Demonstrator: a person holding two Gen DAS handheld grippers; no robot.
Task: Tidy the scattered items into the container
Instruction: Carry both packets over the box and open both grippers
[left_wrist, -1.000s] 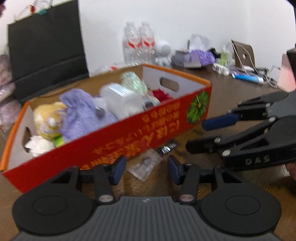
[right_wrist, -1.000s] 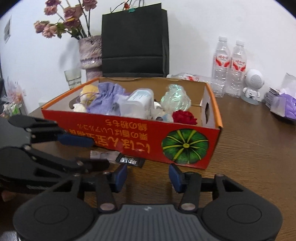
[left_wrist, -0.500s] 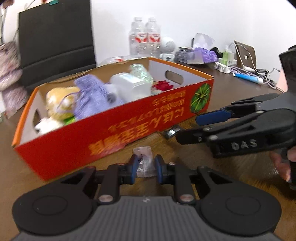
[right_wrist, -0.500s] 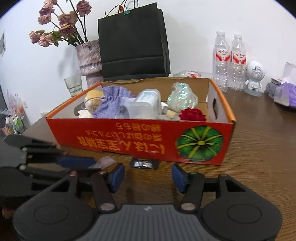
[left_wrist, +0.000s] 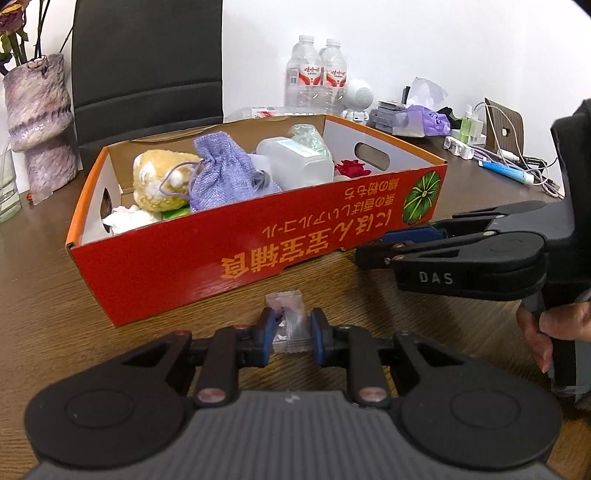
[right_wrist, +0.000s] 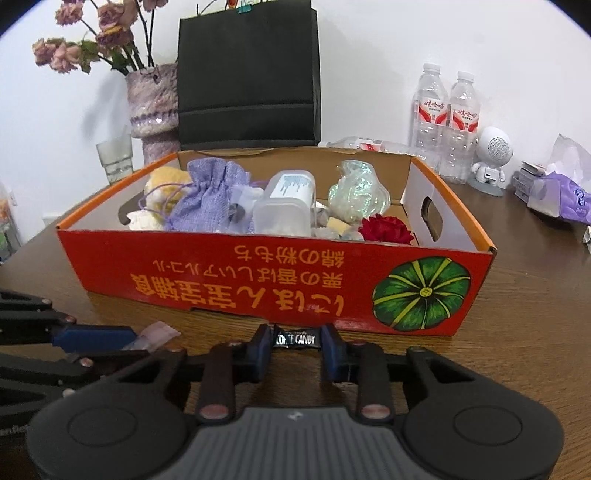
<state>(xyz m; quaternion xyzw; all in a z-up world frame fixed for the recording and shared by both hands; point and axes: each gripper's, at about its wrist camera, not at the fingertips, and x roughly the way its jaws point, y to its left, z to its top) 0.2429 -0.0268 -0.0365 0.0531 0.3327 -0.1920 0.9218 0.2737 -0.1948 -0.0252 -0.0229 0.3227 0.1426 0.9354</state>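
Left gripper (left_wrist: 291, 330) clenched on a clear candy wrapper (left_wrist: 290, 321), blue pads pressing both sides, just in front of the red cardboard box (left_wrist: 258, 254) on the wooden tabletop (left_wrist: 44, 280). Right gripper (right_wrist: 295, 349) jaws closing around a black candy wrapper (right_wrist: 295, 339) lying on the tabletop right against the box's front wall; wrapper sits between the pads, pads at its ends. Box holds a lilac drawstring pouch (right_wrist: 210, 201), yellow plush toy (left_wrist: 159, 184), translucent plastic container (right_wrist: 284, 206), iridescent wrapped item (right_wrist: 356, 192), red fabric flower (right_wrist: 386, 229). Behind the box: black paper bag (right_wrist: 247, 74), vase (right_wrist: 153, 107) with dried roses, two water bottles (right_wrist: 447, 118), small white robot-shaped speaker (right_wrist: 493, 158). Person's hand (left_wrist: 554, 325) on the right gripper's handle.
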